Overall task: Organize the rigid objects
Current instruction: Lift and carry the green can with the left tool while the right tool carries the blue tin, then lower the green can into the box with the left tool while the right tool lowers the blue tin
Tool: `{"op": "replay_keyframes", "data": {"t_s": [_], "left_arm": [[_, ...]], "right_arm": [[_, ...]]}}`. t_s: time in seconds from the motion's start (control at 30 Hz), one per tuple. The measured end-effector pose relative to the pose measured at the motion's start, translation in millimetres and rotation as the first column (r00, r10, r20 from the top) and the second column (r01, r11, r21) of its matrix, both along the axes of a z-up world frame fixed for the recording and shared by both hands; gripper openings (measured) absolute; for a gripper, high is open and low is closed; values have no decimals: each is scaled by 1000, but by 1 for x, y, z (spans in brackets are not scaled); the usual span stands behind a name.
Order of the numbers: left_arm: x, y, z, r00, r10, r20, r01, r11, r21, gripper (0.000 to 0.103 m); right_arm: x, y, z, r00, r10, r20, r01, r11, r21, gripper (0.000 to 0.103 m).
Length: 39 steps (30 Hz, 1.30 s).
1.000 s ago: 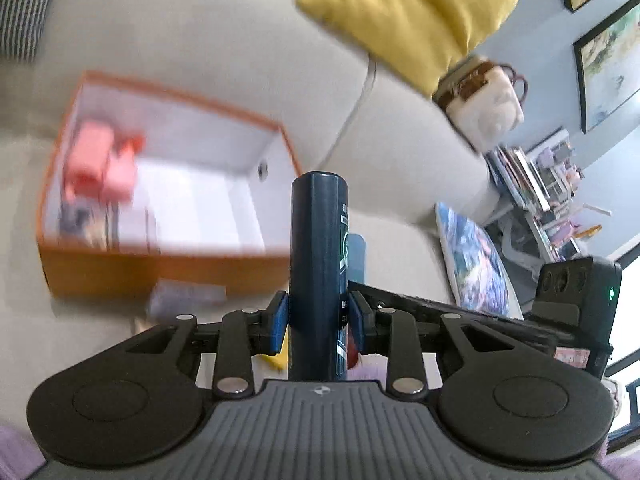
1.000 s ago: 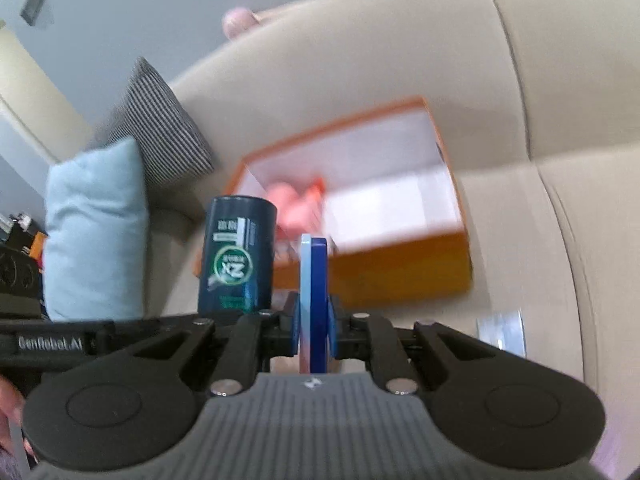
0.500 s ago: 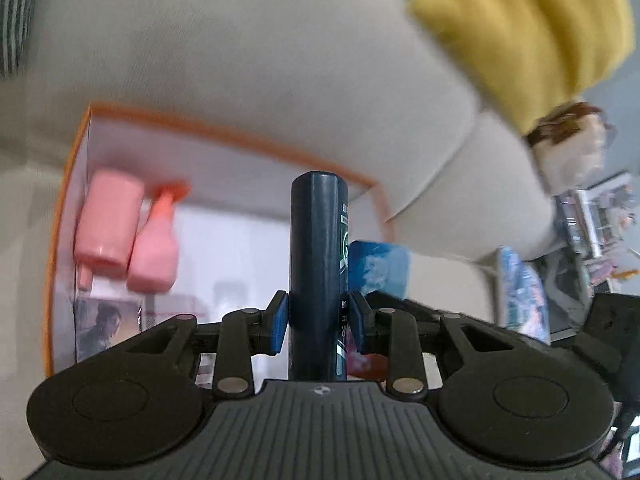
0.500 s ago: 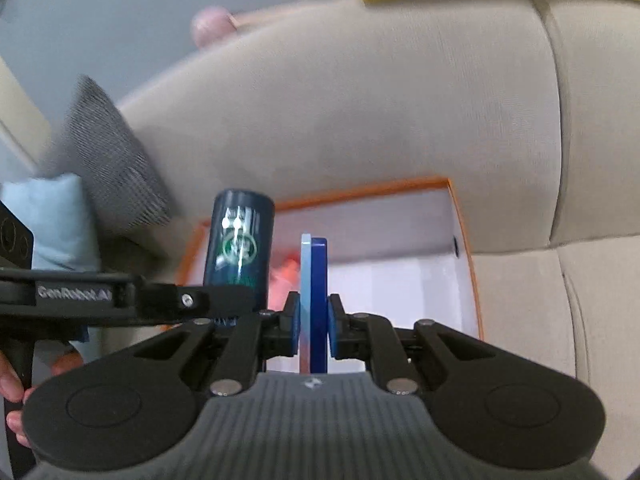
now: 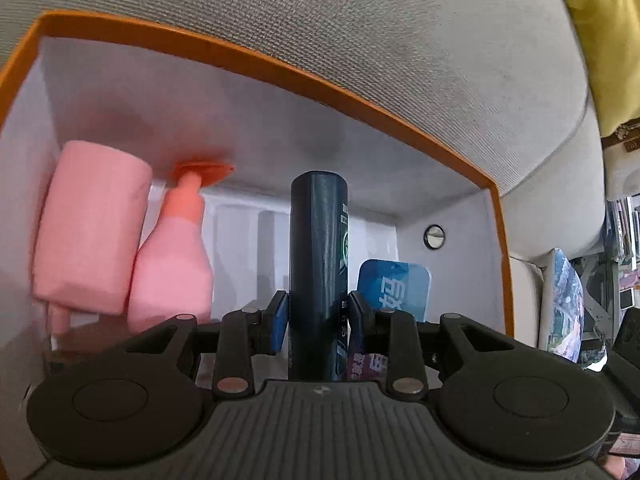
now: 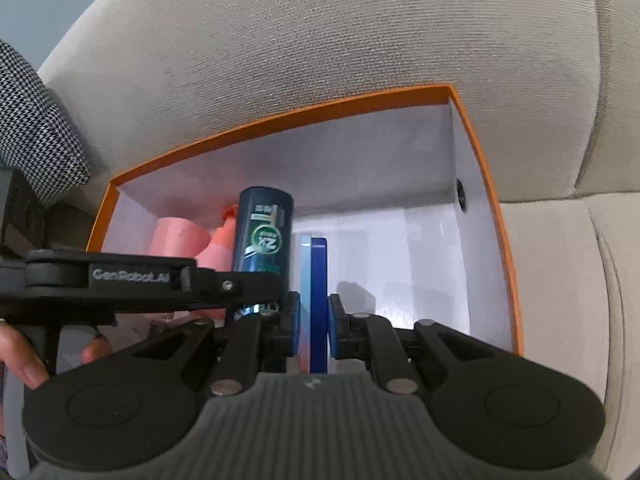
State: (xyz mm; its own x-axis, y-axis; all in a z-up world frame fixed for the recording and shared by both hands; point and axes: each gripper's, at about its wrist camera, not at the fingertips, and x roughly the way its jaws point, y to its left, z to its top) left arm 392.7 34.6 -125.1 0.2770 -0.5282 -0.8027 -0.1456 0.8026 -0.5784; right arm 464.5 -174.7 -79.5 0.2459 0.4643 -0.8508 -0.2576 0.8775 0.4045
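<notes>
Orange-rimmed white box (image 5: 280, 68), pink bottles (image 5: 168, 272), dark navy can (image 5: 318, 248), beige sofa (image 6: 320, 40), houndstooth cushion (image 6: 36, 120).

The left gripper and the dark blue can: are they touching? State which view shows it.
Touching. In the left wrist view, the left gripper has both blue pads pressed flush against the sides of the dark blue can, with no gap.

Black ribbed claw (image 6: 311, 314) housings, blue pads (image 5: 279, 322), silver rivets, white "GenRobot.AI" lettering, bare fingers (image 6: 24, 366).
</notes>
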Motion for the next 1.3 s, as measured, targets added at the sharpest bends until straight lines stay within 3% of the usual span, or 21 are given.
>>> {"op": "replay_keyframes", "data": {"t_s": [0.23,0.37,0.6,0.67,0.73,0.77,0.83,0.97,1.1,1.13,1.23,1.3], "left_arm": [[6,-5,-9,1000,-16,-15,16,999,32,36],[6,-11,-6,999,-47,-11,48,989,139,36],[3,-21,6,994,-103,21,96,970,222,45],[0,-24,14,990,-133,40,117,955,274,45],[-2,-27,21,984,-167,62,139,938,319,38],[-3,-27,23,983,-173,67,143,936,322,30],[-5,-23,27,982,-170,81,137,939,314,26],[-8,-19,34,973,-198,116,144,921,361,25],[-6,-27,31,967,-226,114,174,920,351,25],[-5,-30,29,966,-234,111,180,915,360,20],[-3,-35,30,957,-262,122,193,893,408,21],[-6,-35,31,957,-265,121,195,891,410,21]], "right_arm": [[15,7,-12,999,-20,-44,18,999,-29,13],[22,18,-16,998,-24,-61,22,999,-36,13],[29,23,-22,997,-22,-72,19,999,-39,13],[31,24,-23,997,-21,-72,18,999,-43,13],[34,24,-24,997,-24,-72,20,999,-46,13],[34,25,-25,997,-23,-72,20,999,-46,13],[36,25,-24,997,-25,-74,22,999,-44,13],[43,33,-27,998,-19,-68,14,997,-70,13],[48,47,-31,997,10,-81,-16,997,-79,13],[48,49,-32,996,15,-86,-21,997,-76,14],[50,50,-36,995,19,-95,-27,996,-80,14],[54,47,-37,995,9,-100,-17,997,-77,13]]}}
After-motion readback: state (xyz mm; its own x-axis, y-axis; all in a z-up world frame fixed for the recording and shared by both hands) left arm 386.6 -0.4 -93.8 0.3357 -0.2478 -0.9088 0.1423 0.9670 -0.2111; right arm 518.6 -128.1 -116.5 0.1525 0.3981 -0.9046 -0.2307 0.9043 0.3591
